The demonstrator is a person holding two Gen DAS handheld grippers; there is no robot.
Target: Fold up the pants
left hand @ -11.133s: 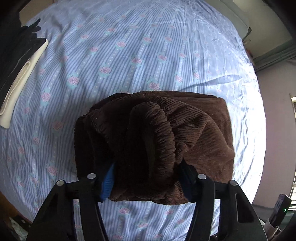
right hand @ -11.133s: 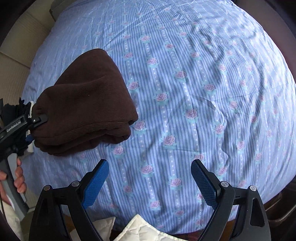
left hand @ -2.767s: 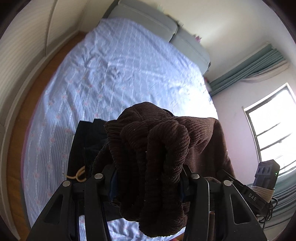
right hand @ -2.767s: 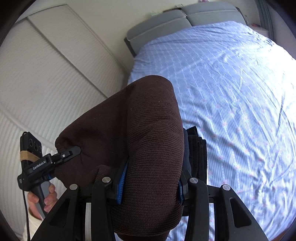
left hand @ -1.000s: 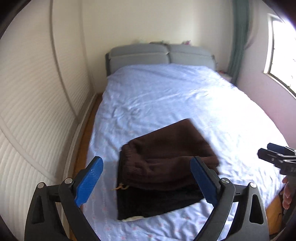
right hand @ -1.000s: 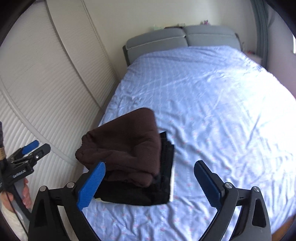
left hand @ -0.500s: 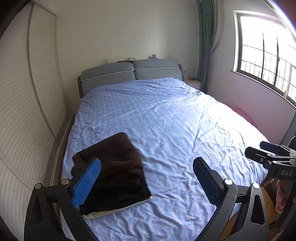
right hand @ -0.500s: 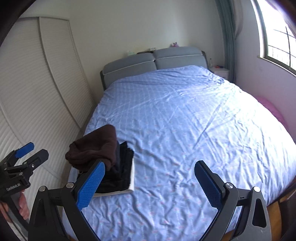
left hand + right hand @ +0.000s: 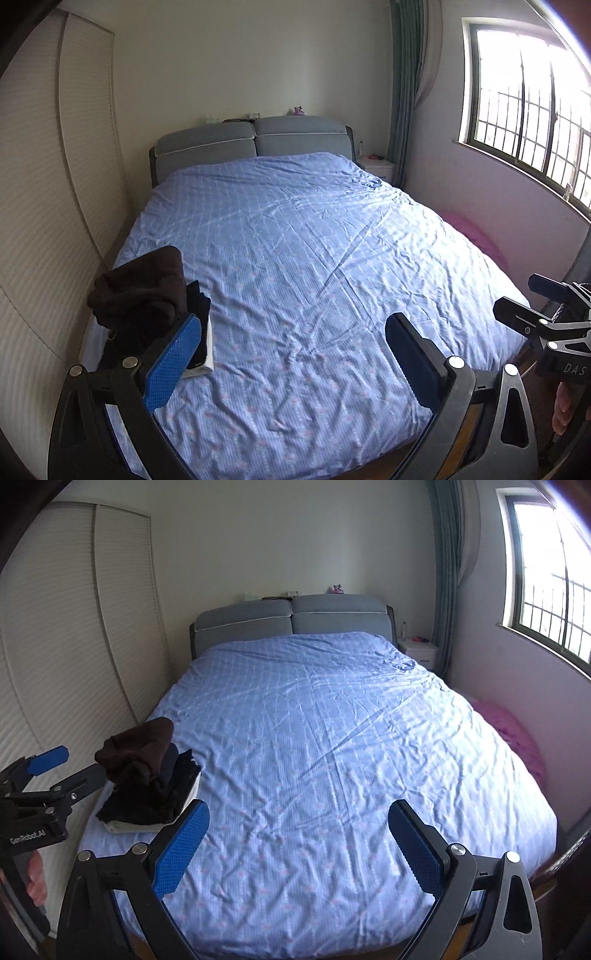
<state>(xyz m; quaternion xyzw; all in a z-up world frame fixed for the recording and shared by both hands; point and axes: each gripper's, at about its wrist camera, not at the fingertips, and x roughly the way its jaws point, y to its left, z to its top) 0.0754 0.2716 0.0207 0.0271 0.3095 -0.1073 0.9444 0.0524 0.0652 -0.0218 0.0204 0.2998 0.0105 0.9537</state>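
Note:
The folded brown corduroy pants (image 9: 142,284) (image 9: 138,747) lie on top of a stack of dark folded clothes (image 9: 162,794) at the near left corner of the bed. My left gripper (image 9: 295,332) is open and empty, held back from the foot of the bed. My right gripper (image 9: 299,819) is open and empty too, also back from the bed. Each gripper shows at the edge of the other's view: the left one (image 9: 48,775), the right one (image 9: 532,302).
The bed has a blue flowered cover (image 9: 332,757) and a grey headboard (image 9: 291,622). A white ribbed wardrobe (image 9: 66,646) stands along the left. A nightstand (image 9: 421,650), curtain and window are on the right. A pink thing (image 9: 517,738) lies beside the bed.
Both grippers have drawn back and up from the stack, so the whole bed shows. The brown pants stay on the stack, let go earlier.

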